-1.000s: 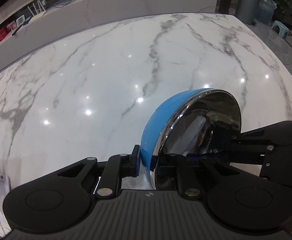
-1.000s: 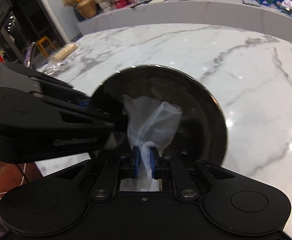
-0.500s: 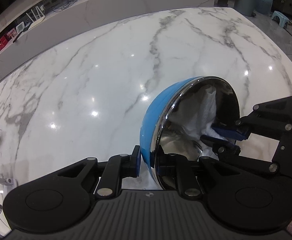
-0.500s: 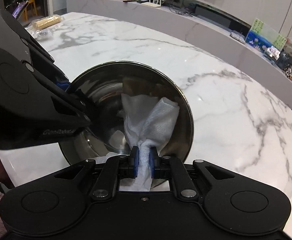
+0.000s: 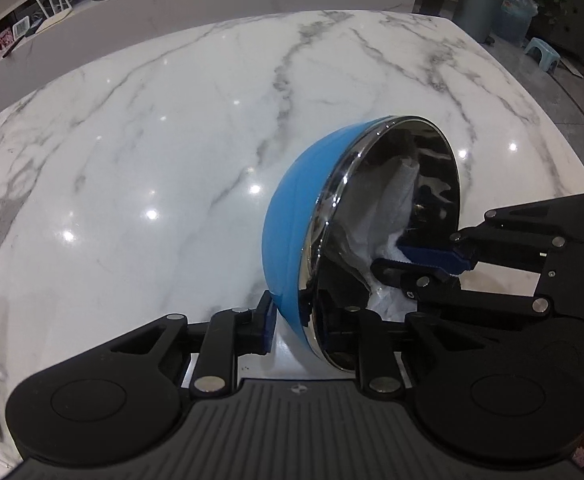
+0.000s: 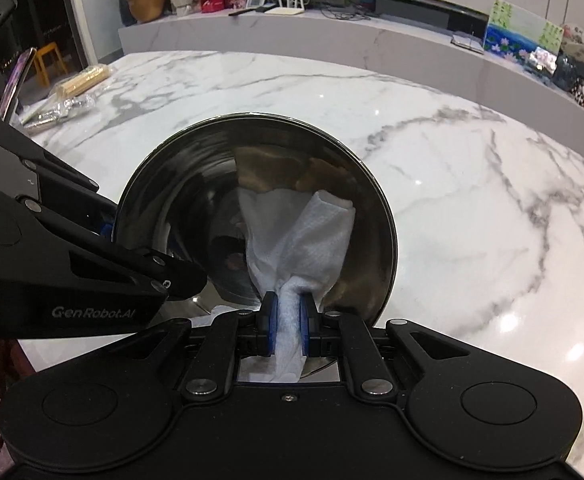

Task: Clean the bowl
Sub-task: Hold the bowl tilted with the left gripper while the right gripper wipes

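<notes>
Mid-wipe: left gripper (image 5: 292, 320) clamps the tilted bowl's (image 5: 292, 216) rim, jaws just easing; right gripper (image 6: 288, 322) pinches a cloth (image 6: 292, 236) inside it, wiping unfinished.

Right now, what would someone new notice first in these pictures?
A blue bowl with a mirror-like steel inside, tipped on its side above the white marble table, its rim clamped by the left hand-held gripper. The right hand-held gripper pinches a white wipe inside the bowl.
</notes>
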Tool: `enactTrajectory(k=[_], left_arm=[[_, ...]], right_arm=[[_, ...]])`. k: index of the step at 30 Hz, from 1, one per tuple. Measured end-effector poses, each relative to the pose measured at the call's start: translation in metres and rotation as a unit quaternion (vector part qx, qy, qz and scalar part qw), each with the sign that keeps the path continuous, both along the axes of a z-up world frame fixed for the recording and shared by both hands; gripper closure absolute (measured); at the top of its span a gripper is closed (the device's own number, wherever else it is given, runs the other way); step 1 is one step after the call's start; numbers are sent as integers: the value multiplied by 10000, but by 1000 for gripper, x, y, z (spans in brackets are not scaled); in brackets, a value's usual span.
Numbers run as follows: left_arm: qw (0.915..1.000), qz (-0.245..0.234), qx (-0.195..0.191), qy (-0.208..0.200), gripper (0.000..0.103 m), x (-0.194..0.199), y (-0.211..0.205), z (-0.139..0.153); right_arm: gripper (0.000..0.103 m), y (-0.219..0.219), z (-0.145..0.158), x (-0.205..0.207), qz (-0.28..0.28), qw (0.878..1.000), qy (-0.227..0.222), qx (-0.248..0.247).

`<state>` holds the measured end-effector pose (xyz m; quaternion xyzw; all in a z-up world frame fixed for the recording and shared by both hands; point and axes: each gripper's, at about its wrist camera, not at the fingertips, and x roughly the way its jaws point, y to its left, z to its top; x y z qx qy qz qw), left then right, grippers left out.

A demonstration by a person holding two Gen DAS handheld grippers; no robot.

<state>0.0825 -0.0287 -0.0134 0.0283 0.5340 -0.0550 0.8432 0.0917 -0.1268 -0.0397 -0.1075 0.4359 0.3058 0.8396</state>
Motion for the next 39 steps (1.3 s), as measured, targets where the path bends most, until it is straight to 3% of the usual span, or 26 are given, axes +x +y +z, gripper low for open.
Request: enactTrajectory(k=[9,15,20,23,28,39], left_arm=[[9999,-17,162,-6,88,-1,-1,6],[9995,-103,304,50,88,-3,-4,7],[9989,-148,446,68,88,-5,-3,9],[9982,-202,549,86,88,-4,-3,10],[9985,-205,505,90,88,-3,-2,10],[9988,-181,451,4,88,-2,-3,13]], right_arm=[[93,0,-3,-2,376,9954,518,716],[94,6,0,-6,492,9978,334,285],[94,10,7,-14,405,9980,-283,-390],[94,7,16,-15,361,9968,-552,-463],[94,6,12,-18,440,9955,-627,-554],[93,-3,-3,-17,235,9993,144,254]])
